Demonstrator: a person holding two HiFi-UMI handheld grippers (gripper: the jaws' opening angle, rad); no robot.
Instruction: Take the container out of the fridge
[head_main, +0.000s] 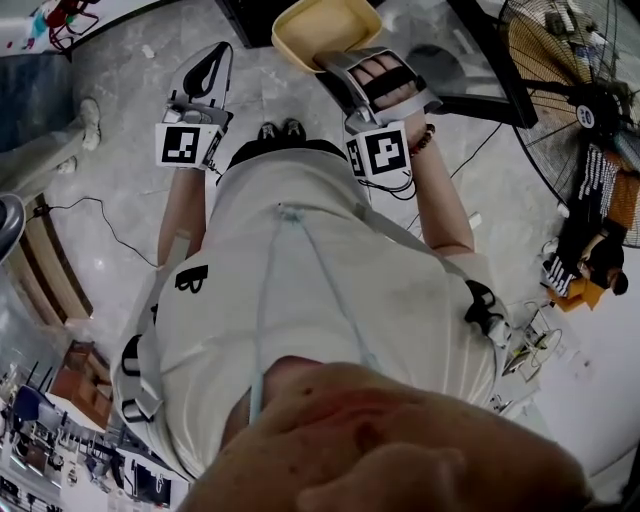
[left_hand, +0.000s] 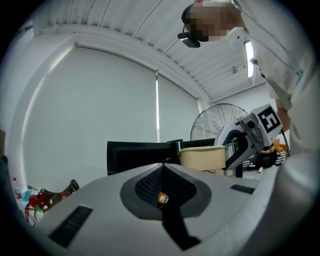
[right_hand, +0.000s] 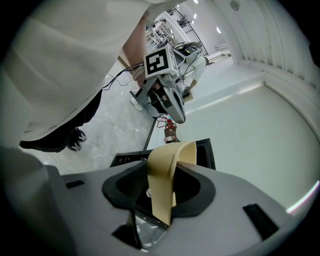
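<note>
While the right gripper (head_main: 338, 62) clamps the shallow pale-yellow plastic container (head_main: 322, 28) by its rim, the left gripper (head_main: 208, 62) hangs closed and empty. Removal looks done; next, set it down level.

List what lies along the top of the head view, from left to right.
left gripper → yellow container → fan

Lab or workshop hall: bare grey floor (head_main: 125, 110), loose cables (head_main: 112, 225), big pedestal fan (head_main: 588, 108), ribbed ceiling (left_hand: 125, 25) with strip lights.
</note>
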